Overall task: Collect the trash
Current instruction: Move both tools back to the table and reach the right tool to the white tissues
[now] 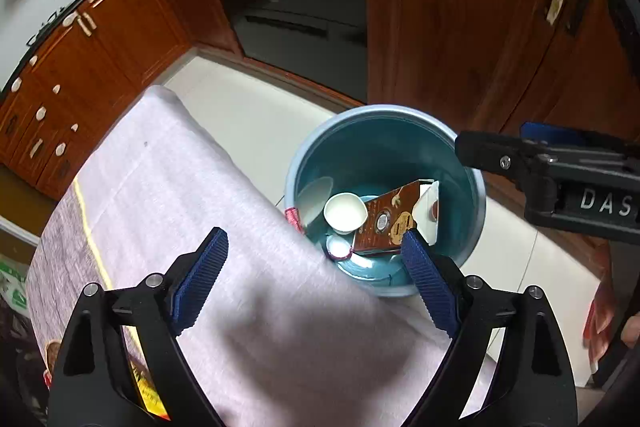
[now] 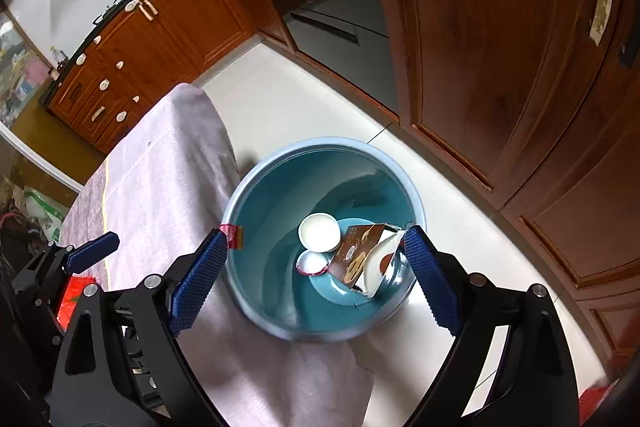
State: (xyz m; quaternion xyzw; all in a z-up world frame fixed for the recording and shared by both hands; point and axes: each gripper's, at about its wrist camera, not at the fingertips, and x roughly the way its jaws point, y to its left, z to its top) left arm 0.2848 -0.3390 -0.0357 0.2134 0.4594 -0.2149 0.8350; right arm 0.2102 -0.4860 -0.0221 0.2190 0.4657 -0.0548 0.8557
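A blue bin (image 1: 460, 163) (image 2: 280, 187) stands on the floor beside the cloth-covered table (image 1: 180, 187) (image 2: 160, 179). Inside lie a brown carton (image 1: 390, 219) (image 2: 362, 255), a white paper cup (image 1: 345, 213) (image 2: 319, 231) and a small white lid (image 1: 337, 247) (image 2: 311, 263). A red wrapper (image 1: 293, 215) (image 2: 234, 235) is in the air by the bin's rim at the table edge. My left gripper (image 1: 314, 251) is open and empty above the table edge. My right gripper (image 2: 316, 247) is open and empty above the bin; it also shows in the left wrist view (image 1: 532, 155).
Wooden cabinets (image 1: 100, 59) (image 2: 160, 27) with white handles line the far wall. A tall wooden door (image 1: 460, 7) (image 2: 500, 47) stands behind the bin. A yellow and red packet (image 1: 150, 391) (image 2: 74, 297) lies on the table under the left gripper.
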